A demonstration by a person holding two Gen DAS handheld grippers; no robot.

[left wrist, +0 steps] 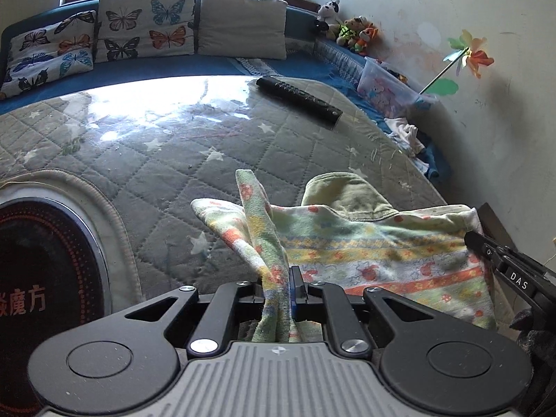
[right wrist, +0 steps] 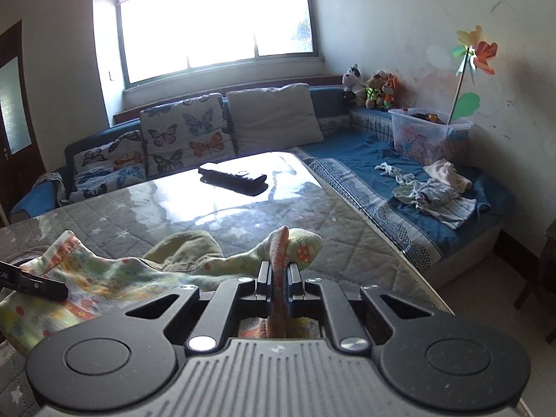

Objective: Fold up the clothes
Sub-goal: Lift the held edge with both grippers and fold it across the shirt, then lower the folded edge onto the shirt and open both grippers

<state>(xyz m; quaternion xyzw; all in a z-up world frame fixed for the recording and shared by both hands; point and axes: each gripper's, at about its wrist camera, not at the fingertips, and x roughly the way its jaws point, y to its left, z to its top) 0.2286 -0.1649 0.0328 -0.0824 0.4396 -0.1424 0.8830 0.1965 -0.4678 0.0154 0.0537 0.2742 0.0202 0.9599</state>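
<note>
the left gripper [left wrist: 281, 286] pinches a fold of the garment [left wrist: 365, 243], and the right gripper [right wrist: 279, 279] pinches another. the garment lies spread between them on the table [left wrist: 166, 160], near a remote [left wrist: 299, 95].

Home living room: blue sofa [right wrist: 347, 146] with butterfly cushions [right wrist: 184, 132], soft toys [right wrist: 371, 87], remote [right wrist: 232, 177] on quilted table [right wrist: 215, 215].
</note>
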